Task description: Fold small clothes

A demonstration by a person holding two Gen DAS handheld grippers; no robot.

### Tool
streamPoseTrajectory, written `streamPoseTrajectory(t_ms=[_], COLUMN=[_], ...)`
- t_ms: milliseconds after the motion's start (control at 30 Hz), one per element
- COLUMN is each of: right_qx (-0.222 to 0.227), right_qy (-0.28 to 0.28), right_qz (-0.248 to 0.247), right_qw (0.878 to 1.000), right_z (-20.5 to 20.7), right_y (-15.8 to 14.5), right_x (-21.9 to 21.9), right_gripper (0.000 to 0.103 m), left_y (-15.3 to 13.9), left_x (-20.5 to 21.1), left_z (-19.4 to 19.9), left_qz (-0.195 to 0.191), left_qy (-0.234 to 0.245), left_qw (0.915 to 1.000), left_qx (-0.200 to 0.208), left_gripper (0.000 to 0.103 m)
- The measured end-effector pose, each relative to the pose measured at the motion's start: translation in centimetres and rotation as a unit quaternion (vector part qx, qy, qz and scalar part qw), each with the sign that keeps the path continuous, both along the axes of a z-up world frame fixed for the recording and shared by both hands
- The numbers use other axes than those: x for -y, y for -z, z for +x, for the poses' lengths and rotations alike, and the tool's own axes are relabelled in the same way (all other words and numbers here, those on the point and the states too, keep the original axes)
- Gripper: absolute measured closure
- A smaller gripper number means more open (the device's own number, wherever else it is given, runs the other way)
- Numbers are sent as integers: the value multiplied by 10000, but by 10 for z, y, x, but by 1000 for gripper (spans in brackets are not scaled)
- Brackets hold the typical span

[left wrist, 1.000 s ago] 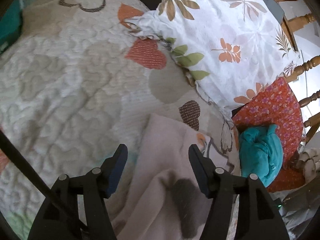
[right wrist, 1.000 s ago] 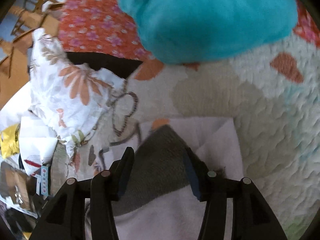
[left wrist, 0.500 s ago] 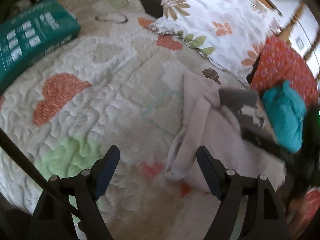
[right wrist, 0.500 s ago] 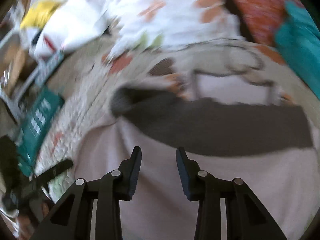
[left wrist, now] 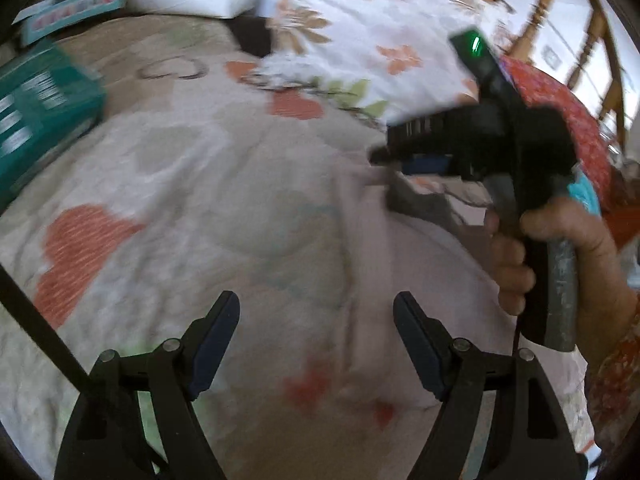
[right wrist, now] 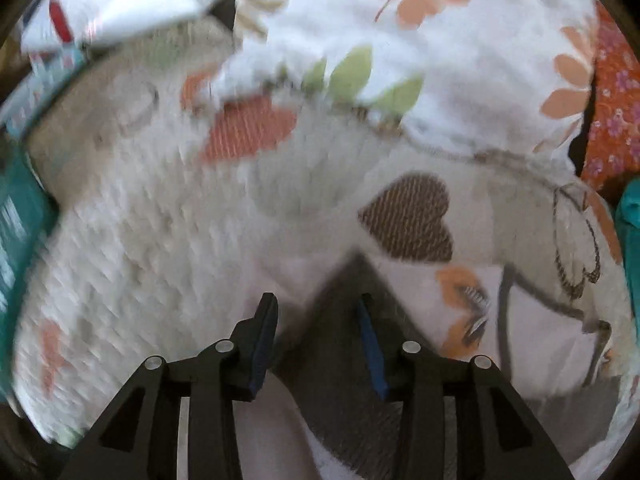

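Note:
A small pale pink garment [left wrist: 408, 280] with a dark grey band [right wrist: 352, 364] lies on the quilted bed cover. In the left wrist view my left gripper [left wrist: 316, 344] is open and empty, hovering over the garment's near left part. The right gripper shows there, held by a hand [left wrist: 552, 248], over the garment's far corner. In the right wrist view my right gripper [right wrist: 318, 340] is open, its fingers on either side of the grey corner, without closing on it. Both views are blurred.
A floral pillow [left wrist: 372, 44] lies behind the garment. A red flowered cushion [left wrist: 576, 128] with a teal cloth [left wrist: 584, 196] is at the right. A teal box [left wrist: 36, 108] sits at the left on the heart-patterned quilt [left wrist: 180, 184].
The right gripper swung round to the garment's far grey corner and opened wider. The left gripper pulled back toward the garment's near edge, still open.

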State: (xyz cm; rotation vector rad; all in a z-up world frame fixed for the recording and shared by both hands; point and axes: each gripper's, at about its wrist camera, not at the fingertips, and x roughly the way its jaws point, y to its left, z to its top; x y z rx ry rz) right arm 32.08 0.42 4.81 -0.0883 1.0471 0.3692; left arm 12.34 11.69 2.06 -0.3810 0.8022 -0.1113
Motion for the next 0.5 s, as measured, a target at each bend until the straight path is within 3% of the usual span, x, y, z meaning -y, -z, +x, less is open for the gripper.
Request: streamPoseTrajectory(t_ms=[33, 100, 133, 233, 300, 400, 500], right_qx=[39, 110, 181, 449, 968, 1667, 1315], right_qy=[112, 231, 329, 692, 1131, 1325, 1456], right_qz=[147, 329, 335, 260, -145, -929, -1123], right_qw=[9998, 9991, 9987, 9963, 9888, 9726, 9741], right_z=[-4, -13, -19, -43, -69, -114, -143], right_y=[-9, -22, -28, -44, -58, -68, -58], right_x=[9, 27, 40, 82, 117, 167, 220], right_gripper=[56, 54, 54, 54, 51, 28, 25], left_y=[1, 7, 14, 20, 15, 12, 14], left_x=[5, 11, 13, 3, -8, -22, -29], left_z=[6, 17, 22, 21, 15, -1, -13], left_qz=[-89, -171, -193, -591, -769, -948, -1002], left_qy=[152, 280, 327, 282, 217, 152, -14], left_qw=[9998, 9993, 9986, 9965, 9954, 9935, 9920], left_qx=[-4, -171, -366, -527, -531, -617, -767], left_gripper=[25, 54, 93, 97, 98, 98, 98])
